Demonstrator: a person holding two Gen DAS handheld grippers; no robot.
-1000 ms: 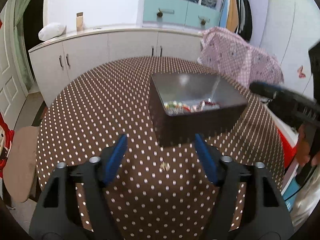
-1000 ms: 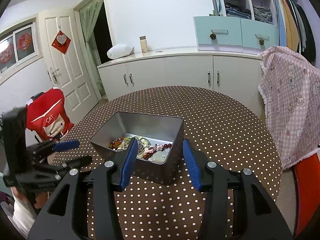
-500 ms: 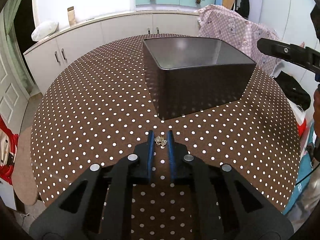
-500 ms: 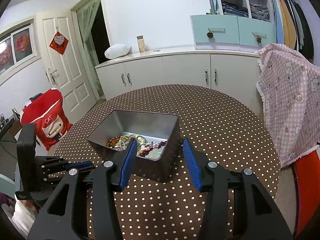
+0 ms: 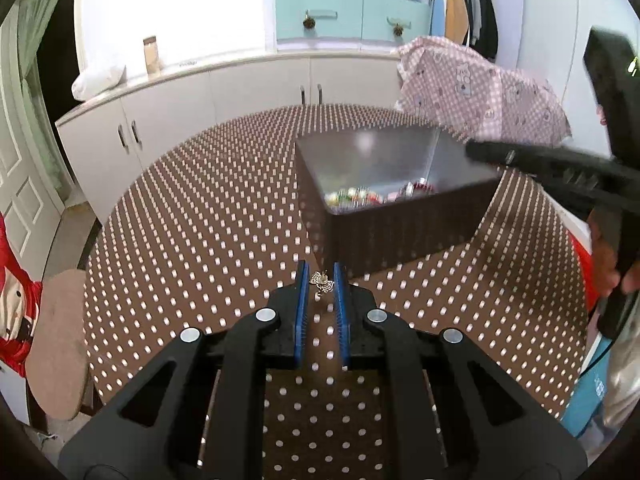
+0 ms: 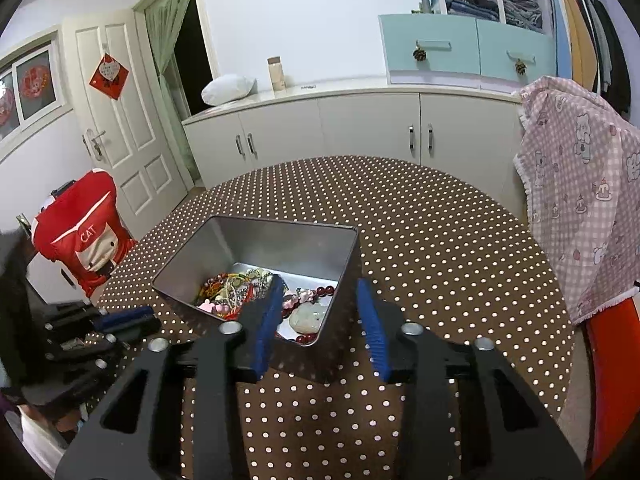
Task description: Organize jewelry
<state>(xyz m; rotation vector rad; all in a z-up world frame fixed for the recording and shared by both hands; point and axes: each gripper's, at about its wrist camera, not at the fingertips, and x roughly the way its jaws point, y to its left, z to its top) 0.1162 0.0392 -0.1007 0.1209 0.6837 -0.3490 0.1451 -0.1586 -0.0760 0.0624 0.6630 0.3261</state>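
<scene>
Left gripper (image 5: 323, 286) now pinched on a small sparkly trinket (image 5: 322, 282), likely a rhinestone brooch or earring; type unclear. A second ago its blue pads stood wide with the piece lying loose on the dotted tablecloth (image 5: 200, 240) between them; they closed half a second back and have held since. Piece sits at the pad tips, just short of the near corner of the metal tin (image 5: 400, 224); whether it has cleared the cloth I cannot tell. Right gripper (image 6: 320, 320) has just been narrowing: jaws straddle the tin's near corner wall, one blue pad inside over the contents, the other outside. Pads appear not yet to press the wall, so I read it as unclamped, closing toward a steadying hold. Tin holds a heap of beads, red bracelets (image 6: 224, 292) and a pale pendant (image 6: 308, 316). Meaning: pick looks made, table otherwise bare of loose jewelry in these views. Remaining step, as I judge it, is to carry the trinket over the rim and release. Risk: tiny piece held at the tips may slip.
</scene>
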